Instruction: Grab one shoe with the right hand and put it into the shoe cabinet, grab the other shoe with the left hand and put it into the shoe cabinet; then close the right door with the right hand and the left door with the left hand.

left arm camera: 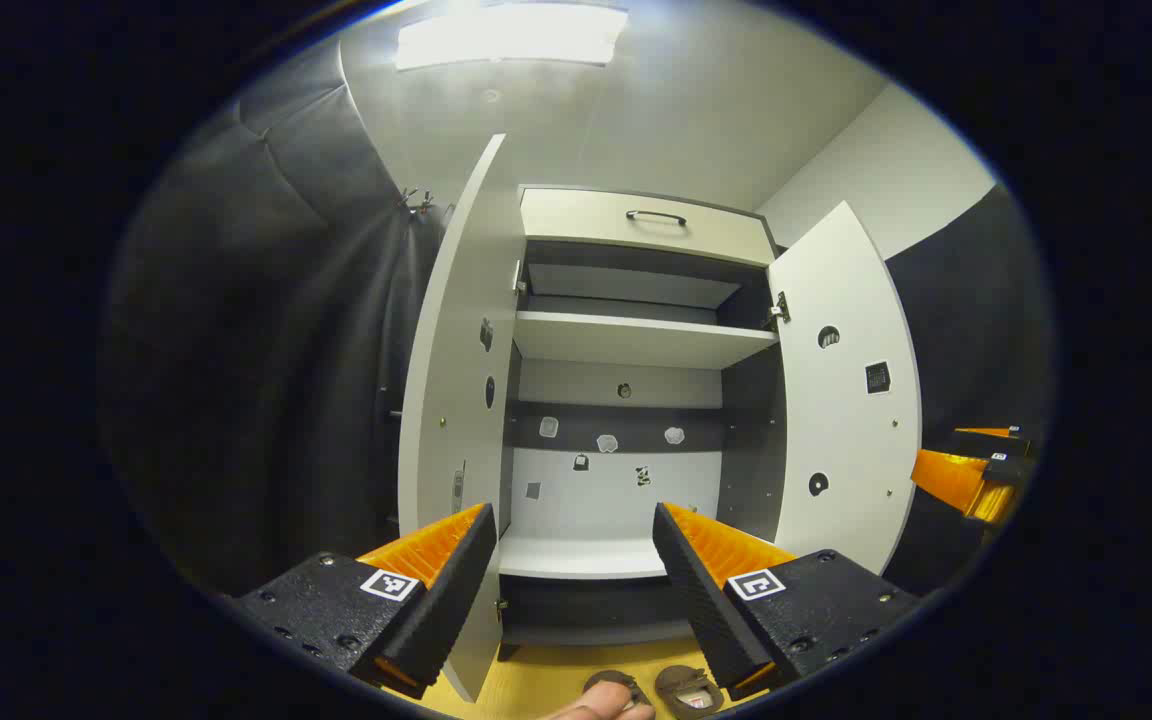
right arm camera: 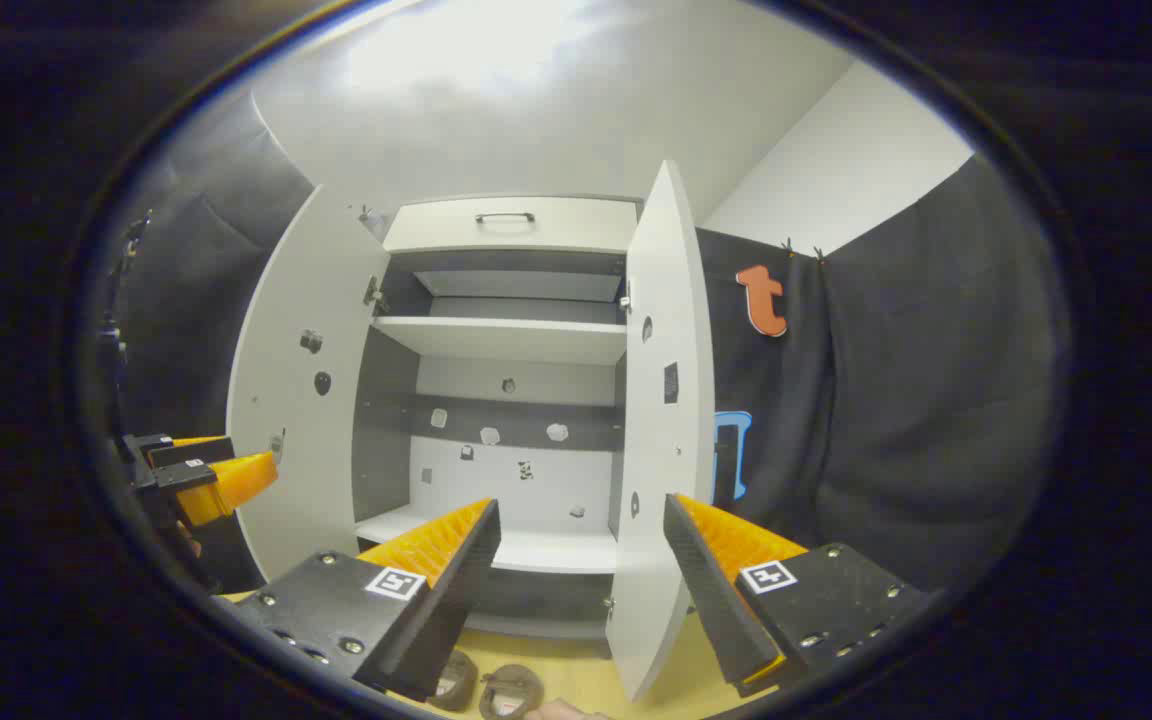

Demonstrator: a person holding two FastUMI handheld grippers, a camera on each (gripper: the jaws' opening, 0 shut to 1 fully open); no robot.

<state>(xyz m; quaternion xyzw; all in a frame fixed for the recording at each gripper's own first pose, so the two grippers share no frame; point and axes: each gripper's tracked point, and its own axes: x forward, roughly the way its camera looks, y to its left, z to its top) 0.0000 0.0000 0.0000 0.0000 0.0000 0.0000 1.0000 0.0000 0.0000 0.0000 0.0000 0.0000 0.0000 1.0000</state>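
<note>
Left gripper view: left gripper (left arm camera: 574,545) fingers apart, empty; shoe cabinet (left arm camera: 626,400) ahead, both doors open; two shoes (left arm camera: 688,690) below the fingertips, cut off at the edge. Right gripper view: right gripper (right arm camera: 581,540) fingers apart, empty; right door (right arm camera: 661,420) between them; shoes partly hidden.

Both shoes (left arm camera: 656,692) (brown, on the floor) are cut off at the bottom edge.

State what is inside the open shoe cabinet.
The shoe cabinet holds bare shelves and no shoes; both shoes sit on the floor in front. The closed top drawer hides its contents.
</note>
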